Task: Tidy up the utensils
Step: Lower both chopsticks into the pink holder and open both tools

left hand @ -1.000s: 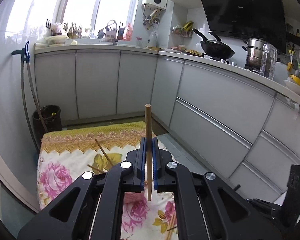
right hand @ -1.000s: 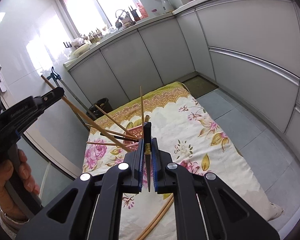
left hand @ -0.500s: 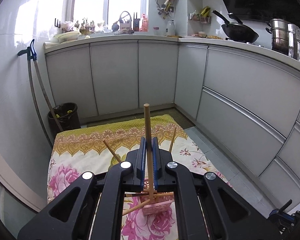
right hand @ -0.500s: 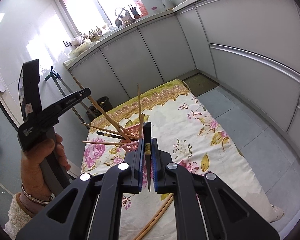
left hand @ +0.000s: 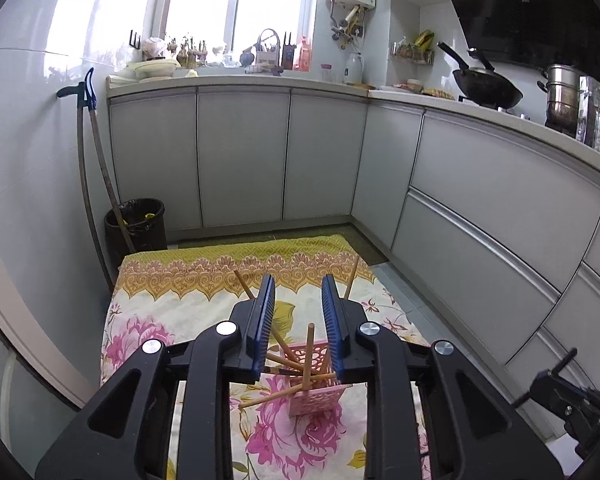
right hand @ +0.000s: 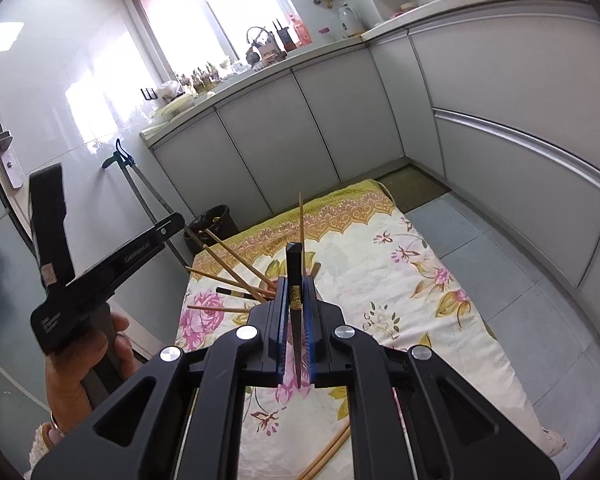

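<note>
A small pink plastic basket [left hand: 315, 384] full of light wooden chopsticks [left hand: 307, 356] sits on the flowery cloth [left hand: 140, 320]. Above it, the left gripper [left hand: 298, 292] is opening its jaws, with nothing pinched between them. The right gripper [right hand: 296, 300] squeezes a dark chopstick [right hand: 294, 276] with gold marks.

Chopsticks [left hand: 308, 356] in basket [left hand: 320, 396] on cloth [left hand: 204, 280], bin [left hand: 136, 224] behind

Ahead of your tongs, the pink holder [left hand: 315, 380] stood on the flowered cloth [left hand: 148, 312], with chopsticks [left hand: 309, 354] fanning out of it on every side. To the right of it the cloth [right hand: 412, 280] lay bare. At your near right, two chopsticks [right hand: 326, 454] lay across the cloth.
</note>
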